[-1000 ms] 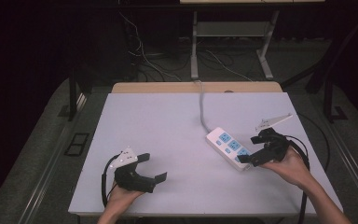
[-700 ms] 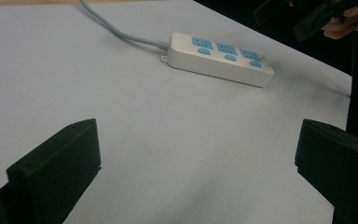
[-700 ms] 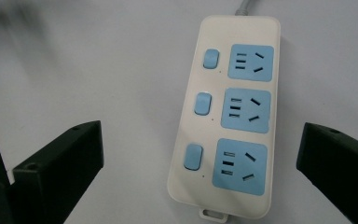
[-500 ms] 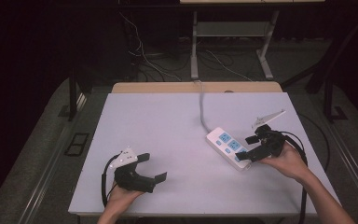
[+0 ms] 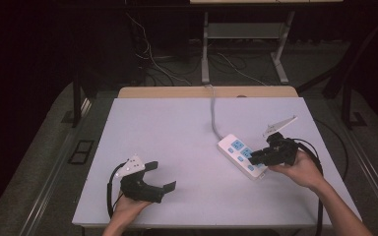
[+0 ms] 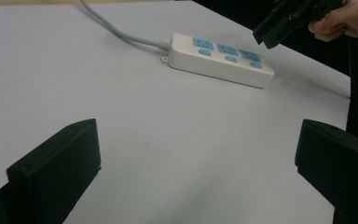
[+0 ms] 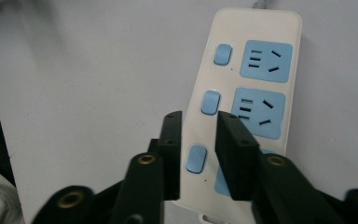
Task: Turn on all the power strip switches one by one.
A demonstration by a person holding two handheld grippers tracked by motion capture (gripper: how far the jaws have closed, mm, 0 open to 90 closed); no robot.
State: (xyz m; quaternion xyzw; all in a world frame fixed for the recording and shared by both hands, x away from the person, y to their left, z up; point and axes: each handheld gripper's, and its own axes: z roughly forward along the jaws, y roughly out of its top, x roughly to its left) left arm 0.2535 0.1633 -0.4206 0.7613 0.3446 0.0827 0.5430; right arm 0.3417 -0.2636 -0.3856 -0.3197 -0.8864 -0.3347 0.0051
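Since the frame a second ago, the right gripper (image 5: pixel 257 157) has tipped its fingers down over the near end of the strip, while the left gripper (image 5: pixel 161 176) has stayed put at the near left. The table (image 5: pixel 177 132) is pale and bare apart from the strip (image 5: pixel 241 155), which lies at its right side, angled, with its grey cable (image 5: pixel 215 115) running off over the far edge. Beyond the table, a metal frame (image 5: pixel 241 44) and loose wires (image 5: pixel 152 59) sit on the dark floor. The right gripper's fingers (image 7: pixel 170 149) stand a narrow gap apart, holding nothing, just above the strip's lowest blue switch (image 7: pixel 196 159); they cover part of the nearest socket. The left gripper's fingers (image 6: pixel 56 172) are spread wide and empty, low over bare table, well apart from the strip (image 6: pixel 219 58).
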